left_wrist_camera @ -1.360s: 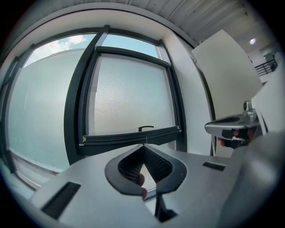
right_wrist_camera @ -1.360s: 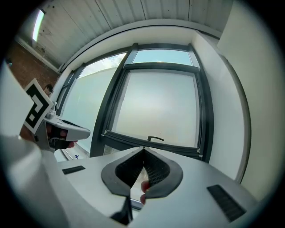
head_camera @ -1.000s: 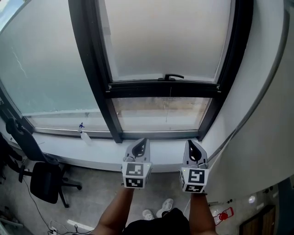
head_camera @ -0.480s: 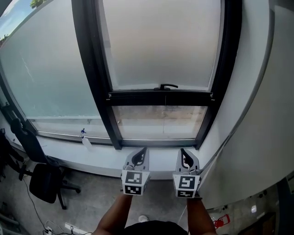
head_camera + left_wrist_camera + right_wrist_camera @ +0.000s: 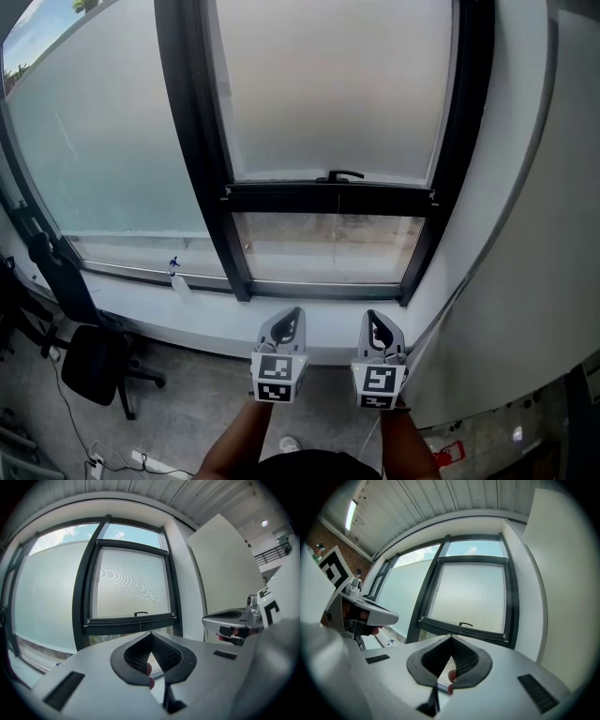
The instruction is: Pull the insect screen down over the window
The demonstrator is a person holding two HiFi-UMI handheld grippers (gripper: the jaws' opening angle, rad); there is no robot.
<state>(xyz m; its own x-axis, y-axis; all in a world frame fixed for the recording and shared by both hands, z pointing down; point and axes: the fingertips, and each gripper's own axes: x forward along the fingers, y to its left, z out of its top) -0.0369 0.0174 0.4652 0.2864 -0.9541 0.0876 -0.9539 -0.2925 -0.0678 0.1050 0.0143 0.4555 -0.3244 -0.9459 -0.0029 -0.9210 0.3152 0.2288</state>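
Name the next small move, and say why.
Probably lift the right gripper toward the handle on the screen's bottom bar and open it: it and the left gripper hang shut, empty, by the sill, and an uncovered gap shows under the bar.

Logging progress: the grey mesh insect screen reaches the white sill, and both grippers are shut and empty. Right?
No. The head view shows the grey mesh insect screen stopping at its black bottom bar, with clear glass between that and the white sill. The left gripper and right gripper are shut and empty.

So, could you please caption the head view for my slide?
Left gripper and right gripper, both shut and empty, below a window whose insect screen is partly down.
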